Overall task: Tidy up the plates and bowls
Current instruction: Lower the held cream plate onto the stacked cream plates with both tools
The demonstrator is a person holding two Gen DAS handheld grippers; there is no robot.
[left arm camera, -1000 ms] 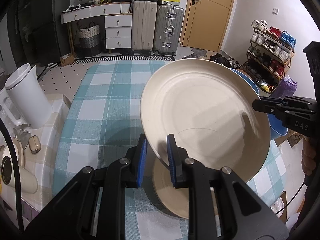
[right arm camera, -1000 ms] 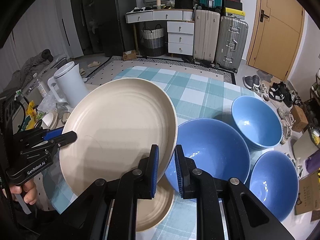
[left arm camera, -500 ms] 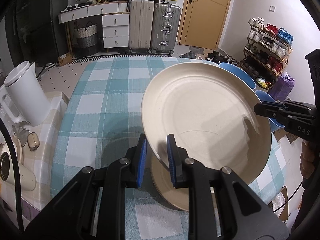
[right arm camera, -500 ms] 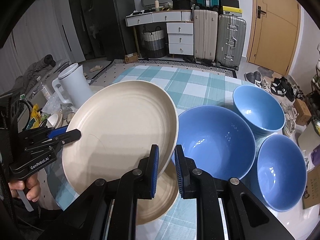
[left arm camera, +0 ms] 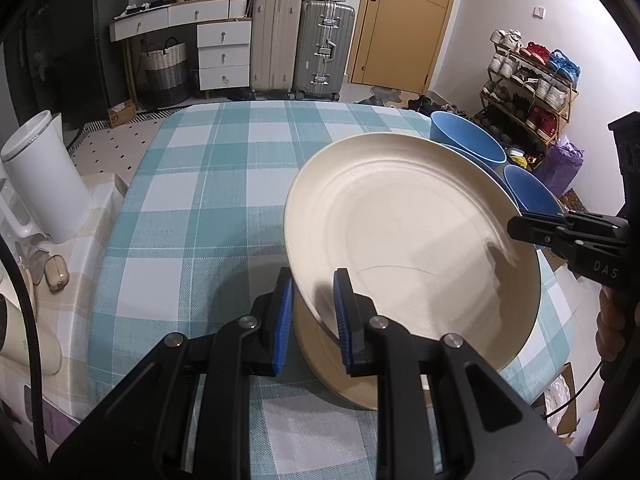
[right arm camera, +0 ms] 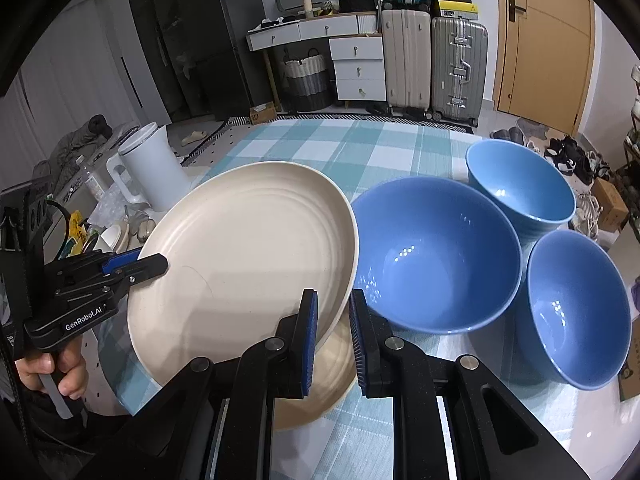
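Observation:
A large cream plate [left arm camera: 412, 240] [right arm camera: 248, 256] hangs just above a second cream plate [left arm camera: 340, 372] [right arm camera: 320, 384] lying on the checked table. My left gripper [left arm camera: 314, 304] is shut on the upper plate's near rim; it also shows in the right wrist view [right arm camera: 154, 266]. My right gripper [right arm camera: 334, 312] is shut on the opposite rim, and shows in the left wrist view [left arm camera: 516, 232]. Three blue bowls [right arm camera: 436, 252] [right arm camera: 520, 184] [right arm camera: 576, 304] stand upright to the right of the plates.
A white kettle [left arm camera: 40, 176] [right arm camera: 154, 168] and small items stand on a side surface left of the table [left arm camera: 208, 200]. Suitcases, drawers and a door are behind it. A shoe rack [left arm camera: 528, 92] stands at the right.
Both grippers have lowered the upper plate toward the plate on the table. Their grip has not changed.

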